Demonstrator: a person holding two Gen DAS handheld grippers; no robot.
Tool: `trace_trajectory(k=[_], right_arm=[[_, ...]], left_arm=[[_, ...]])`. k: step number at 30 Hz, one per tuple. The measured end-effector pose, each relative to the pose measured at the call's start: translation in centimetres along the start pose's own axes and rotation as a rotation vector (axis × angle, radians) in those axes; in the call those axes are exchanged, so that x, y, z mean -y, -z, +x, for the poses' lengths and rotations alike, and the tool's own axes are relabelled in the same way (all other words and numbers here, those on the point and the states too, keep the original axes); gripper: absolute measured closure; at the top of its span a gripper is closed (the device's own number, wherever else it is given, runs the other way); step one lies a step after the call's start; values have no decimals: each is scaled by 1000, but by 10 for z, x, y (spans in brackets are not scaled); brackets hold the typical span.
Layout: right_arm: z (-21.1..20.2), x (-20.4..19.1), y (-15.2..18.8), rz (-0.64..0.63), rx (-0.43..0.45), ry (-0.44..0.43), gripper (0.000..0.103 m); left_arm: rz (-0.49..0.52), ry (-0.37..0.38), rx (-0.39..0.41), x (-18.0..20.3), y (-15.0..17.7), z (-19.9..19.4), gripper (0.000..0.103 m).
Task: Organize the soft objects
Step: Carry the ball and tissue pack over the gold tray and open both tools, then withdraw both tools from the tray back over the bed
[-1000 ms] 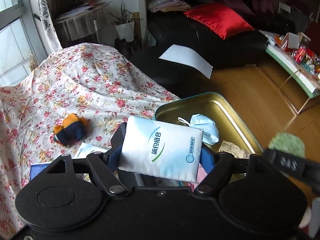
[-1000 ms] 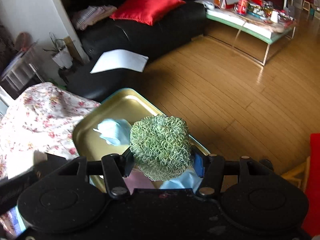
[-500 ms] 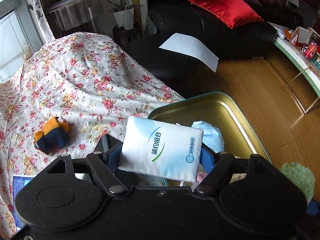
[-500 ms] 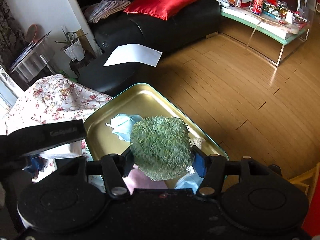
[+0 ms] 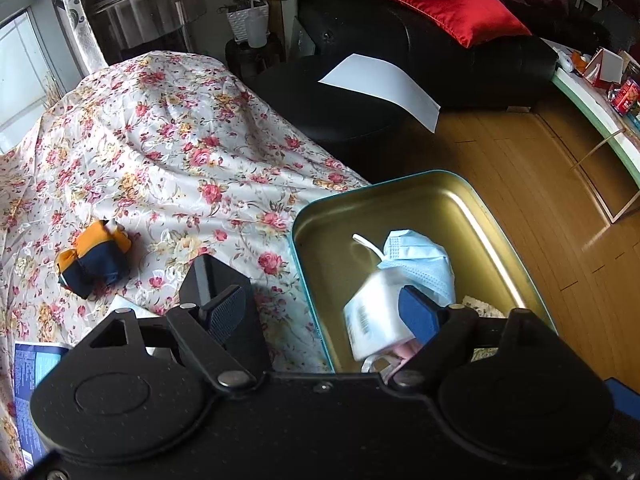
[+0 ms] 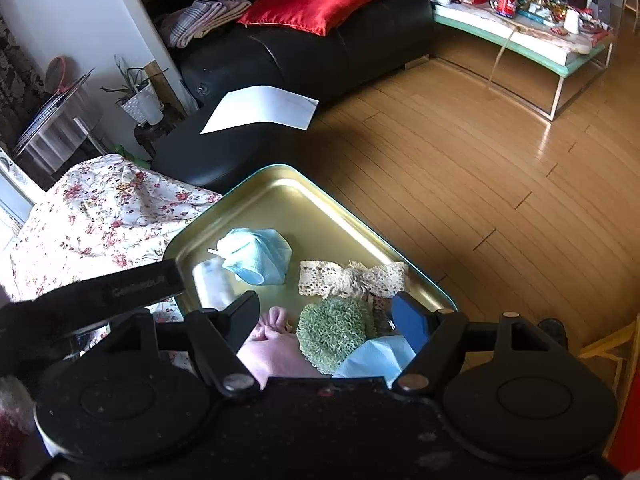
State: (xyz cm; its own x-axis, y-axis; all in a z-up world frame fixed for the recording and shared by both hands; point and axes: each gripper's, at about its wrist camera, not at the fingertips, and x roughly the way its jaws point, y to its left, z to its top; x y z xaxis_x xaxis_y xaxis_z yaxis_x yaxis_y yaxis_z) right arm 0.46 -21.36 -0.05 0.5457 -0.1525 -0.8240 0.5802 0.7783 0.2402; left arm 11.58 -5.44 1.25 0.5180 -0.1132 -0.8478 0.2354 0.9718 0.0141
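Both grippers stand with their fingers spread wide and nothing between them. Left gripper point(image 5: 322, 312) hangs over the near left corner of the gold tin point(image 5: 472, 208), its right pad beside a blurred white tissue pack point(image 5: 374, 320) that is tilted inside the tin. Just past the pack lies a crumpled blue mask point(image 5: 424, 256). Right gripper point(image 6: 328, 316) hovers over the tin's near end, where a green scrubby point(image 6: 334, 330) rests between a pink cloth point(image 6: 272, 344) and another blue mask point(image 6: 376, 356). Beyond the scrubby lies a cream lace bow point(image 6: 352, 278), and further left the crumpled mask with the pack beside it, touching.

Left of the tin, a floral cloth point(image 5: 160, 152) carries an orange and navy bundle point(image 5: 92, 258), well apart from the tin. Further off stand a black sofa point(image 6: 320, 52) with a red cushion point(image 6: 316, 0) and a white sheet point(image 6: 260, 110).
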Motion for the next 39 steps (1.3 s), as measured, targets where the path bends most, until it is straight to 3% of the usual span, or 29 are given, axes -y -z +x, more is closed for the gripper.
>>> trace_trajectory(k=[20,39], right_arm=[[5,11,4,56,-28,41,29],[1,12,19,-3,-40,34,25]], left_arm=[[-6,3,-1,-9,24,-25,22],[-28,25,-47,-36,87,-66,21]])
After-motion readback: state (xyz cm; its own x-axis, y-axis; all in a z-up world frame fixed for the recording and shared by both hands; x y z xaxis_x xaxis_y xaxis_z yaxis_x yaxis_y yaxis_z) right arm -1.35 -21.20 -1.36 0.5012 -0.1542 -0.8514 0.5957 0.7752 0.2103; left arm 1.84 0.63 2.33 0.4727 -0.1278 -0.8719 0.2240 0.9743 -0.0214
